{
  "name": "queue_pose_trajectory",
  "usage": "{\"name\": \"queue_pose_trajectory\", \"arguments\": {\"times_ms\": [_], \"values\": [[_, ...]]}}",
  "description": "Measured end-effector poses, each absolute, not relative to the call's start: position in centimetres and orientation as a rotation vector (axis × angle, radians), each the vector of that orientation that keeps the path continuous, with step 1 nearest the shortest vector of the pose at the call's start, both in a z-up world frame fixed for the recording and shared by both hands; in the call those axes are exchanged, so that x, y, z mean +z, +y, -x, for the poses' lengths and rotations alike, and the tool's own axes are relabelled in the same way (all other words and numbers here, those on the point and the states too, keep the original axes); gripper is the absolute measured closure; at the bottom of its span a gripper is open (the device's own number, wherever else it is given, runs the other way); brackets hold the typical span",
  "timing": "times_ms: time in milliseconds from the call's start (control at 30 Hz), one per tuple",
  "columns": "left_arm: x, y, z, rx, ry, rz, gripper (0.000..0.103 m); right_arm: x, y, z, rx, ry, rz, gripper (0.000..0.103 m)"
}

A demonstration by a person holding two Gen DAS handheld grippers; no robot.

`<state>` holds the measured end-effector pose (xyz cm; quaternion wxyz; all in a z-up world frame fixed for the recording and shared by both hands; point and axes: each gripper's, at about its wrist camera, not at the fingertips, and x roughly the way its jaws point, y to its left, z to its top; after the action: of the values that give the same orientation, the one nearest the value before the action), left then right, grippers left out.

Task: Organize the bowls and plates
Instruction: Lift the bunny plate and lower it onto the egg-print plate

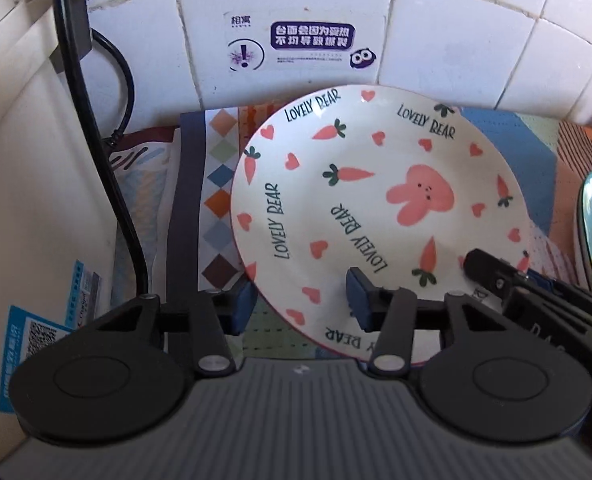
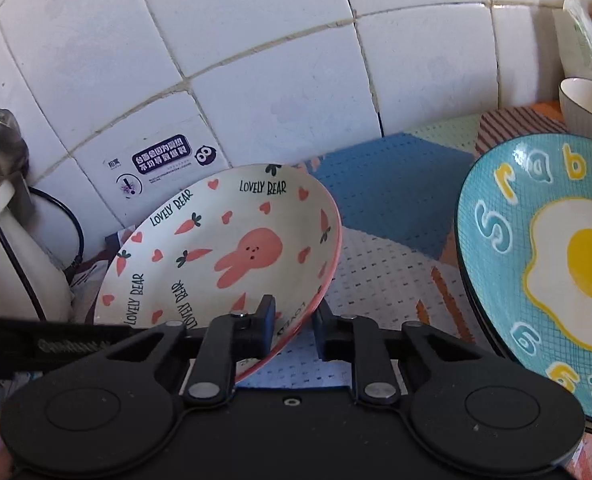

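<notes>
- The right gripper (image 2: pixel 293 330) is clamped on the near rim of the rabbit plate (image 2: pixel 231 248), one finger over it, one under.
- The left gripper (image 1: pixel 302 300) straddles the same rim (image 1: pixel 360 208), jaws half-spread; whether its pads press, I cannot tell.
- The plate sits tilted over the patterned mat (image 2: pixel 380 196) (bright patchwork).
- Just beside it lies the blue egg plate (image 2: pixel 536 264).
- Behind stands the tiled wall (image 2: pixel 255 60).
</notes>
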<state>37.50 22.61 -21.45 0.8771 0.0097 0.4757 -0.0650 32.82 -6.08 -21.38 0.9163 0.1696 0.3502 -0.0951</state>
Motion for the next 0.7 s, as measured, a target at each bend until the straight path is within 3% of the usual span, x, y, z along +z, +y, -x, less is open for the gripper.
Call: {"name": "queue_pose_trajectory", "arguments": {"times_ms": [267, 400, 700], "values": [[-21.8, 23.2, -37.3, -0.141, 0.97, 0.035, 0.055, -21.6, -7.0, -33.1, -0.163, 0.734, -0.438, 0.078], [-21.3, 23.4, -38.2, -0.182, 1.05, 0.033, 0.056, -21.7, -7.6, -33.2, -0.137, 0.732, -0.468, 0.082], [-20.2, 23.6, -36.4, -0.276, 1.078, 0.049, 0.057, -20.1, -6.9, -32.5, -0.063, 0.727, -0.366, 0.08]]}}
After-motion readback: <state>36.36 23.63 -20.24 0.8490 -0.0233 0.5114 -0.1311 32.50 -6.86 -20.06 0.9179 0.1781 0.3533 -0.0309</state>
